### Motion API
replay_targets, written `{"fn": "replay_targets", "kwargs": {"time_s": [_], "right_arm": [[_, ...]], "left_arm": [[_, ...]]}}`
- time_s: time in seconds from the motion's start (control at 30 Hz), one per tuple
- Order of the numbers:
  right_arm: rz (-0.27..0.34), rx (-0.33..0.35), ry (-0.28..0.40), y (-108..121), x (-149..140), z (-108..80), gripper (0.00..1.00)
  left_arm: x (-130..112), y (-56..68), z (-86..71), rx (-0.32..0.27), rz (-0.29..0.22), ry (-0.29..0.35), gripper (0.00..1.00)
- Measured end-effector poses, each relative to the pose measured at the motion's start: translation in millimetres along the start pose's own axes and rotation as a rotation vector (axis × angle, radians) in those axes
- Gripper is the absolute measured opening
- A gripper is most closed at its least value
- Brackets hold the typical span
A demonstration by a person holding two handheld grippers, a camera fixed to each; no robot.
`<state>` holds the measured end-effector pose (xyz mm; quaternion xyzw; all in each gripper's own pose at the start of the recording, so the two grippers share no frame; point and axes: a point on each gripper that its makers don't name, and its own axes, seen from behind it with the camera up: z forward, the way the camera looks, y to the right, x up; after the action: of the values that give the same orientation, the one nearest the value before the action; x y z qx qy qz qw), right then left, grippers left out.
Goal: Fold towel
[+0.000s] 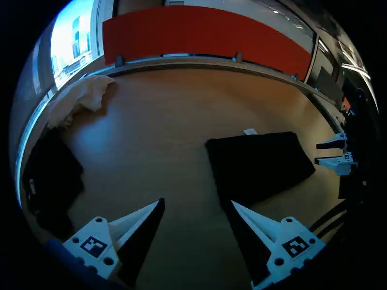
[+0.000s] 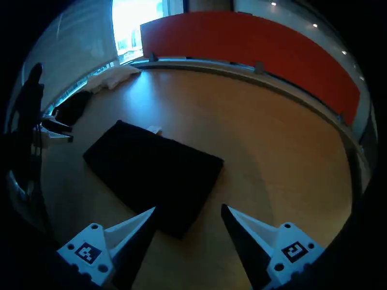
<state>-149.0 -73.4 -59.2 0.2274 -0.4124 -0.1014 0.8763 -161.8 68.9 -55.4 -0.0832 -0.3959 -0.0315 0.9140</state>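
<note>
Black towel [image 1: 261,164] lies flat on the wood counter [image 1: 169,130], folded to a rough rectangle, small white tag [image 1: 250,131] poking out at its far edge.

Left gripper view: left gripper [image 1: 197,202] has its jaws wide apart, nothing btw them but bare counter. Towel sits ahead and to the right; its near corner runs under the right fingertip as seen here. Can't tell if tip touches cloth. The right gripper [image 1: 338,154] shows at the far right, just past the towel's right end, jaws apart, nothing held.

Right gripper view: right gripper [image 2: 189,208] likewise spread open and holding nothing. Towel [image 2: 155,169] lies ahead and to the left, its near edge reaching down btw the two fingers, close to the left one. Contact not clear. Tag [image 2: 155,129] at the far edge again. Left gripper [image 2: 58,131] at far left, just beyond the towel's left end; too small and dark to judge its jaws here.

Elsewhere on the counter [image 2: 271,145]: a pale crumpled cloth [image 1: 87,94] [image 2: 113,75] nr the far corner by the window [image 1: 72,38], and a dark heap [image 1: 53,179] [image 2: 72,106] beside it along the edge, both well apart from the towel. A red panel [image 1: 203,36] [image 2: 251,41] stands along the back edge.
</note>
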Motion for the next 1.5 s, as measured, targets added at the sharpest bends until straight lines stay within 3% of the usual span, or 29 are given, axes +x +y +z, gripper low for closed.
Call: {"fn": "replay_targets", "kwargs": {"time_s": [0.47,0.7,1.0,1.27,1.5], "right_arm": [[-0.08,0.041,-0.032,-9,-14,4.6,0.94],[-0.118,0.056,-0.063,-12,-31,3.9,0.88],[-0.144,0.064,-0.09,-10,-44,4.9,0.7],[-0.16,0.083,-0.105,-11,-48,7.1,0.42],[-0.174,0.086,-0.116,-9,-55,7.4,0.37]], "left_arm": [[-24,-10.8,-23.2,0.035,-0.039,-0.01,0.9],[-36,-15.4,-33.4,0.045,-0.061,-0.02,0.9],[-44,-19.7,-41.1,0.053,-0.068,-0.029,0.9],[-43,-18.3,-44.1,0.047,-0.063,-0.025,0.9],[-43,-17.8,-44.5,0.043,-0.058,-0.026,0.9]]}}
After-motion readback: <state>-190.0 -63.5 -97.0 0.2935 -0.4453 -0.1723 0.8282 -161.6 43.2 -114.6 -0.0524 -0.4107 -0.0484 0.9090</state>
